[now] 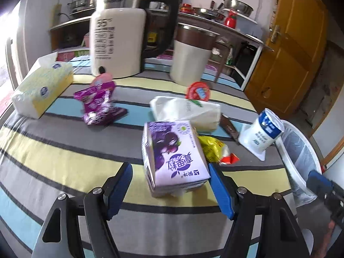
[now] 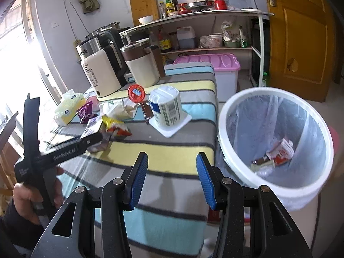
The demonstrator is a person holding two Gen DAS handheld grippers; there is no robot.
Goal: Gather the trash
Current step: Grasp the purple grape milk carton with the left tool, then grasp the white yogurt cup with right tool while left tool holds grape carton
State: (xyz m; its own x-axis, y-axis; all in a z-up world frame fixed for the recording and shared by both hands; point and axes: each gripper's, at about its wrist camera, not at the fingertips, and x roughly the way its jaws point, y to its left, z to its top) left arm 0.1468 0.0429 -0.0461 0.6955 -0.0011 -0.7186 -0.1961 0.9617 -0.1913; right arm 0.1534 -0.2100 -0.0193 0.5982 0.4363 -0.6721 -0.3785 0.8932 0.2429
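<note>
Two hand-held grippers with blue ribbed pads work over a worktop (image 1: 64, 150) covered in a cloth striped yellow, grey and pale blue. The left hand-held gripper (image 1: 169, 180) has its jaws apart around a purple-and-white drink carton printed with dark berries (image 1: 172, 157); the right pad sits at the carton's edge, the left pad stands clear of it, so the carton rests on the cloth rather than being clamped. Just behind the carton lie a crumpled yellow-and-red snack wrapper (image 1: 212, 148) and a crumpled white paper bag (image 1: 187, 111), with a purple foil packet (image 1: 99, 105) further left and a round red foil lid (image 1: 197, 91) beyond. An upturned white-and-blue yoghurt tub (image 2: 166, 109) stands near the worktop's edge. The right hand-held gripper (image 2: 172, 180) hangs with jaws apart and nothing between them, over the cloth's edge beside a white plastic bin lined with a clear bag (image 2: 277, 142), which holds a few pieces of rubbish. A cream electric kettle (image 1: 116, 43) stands at the back.
</note>
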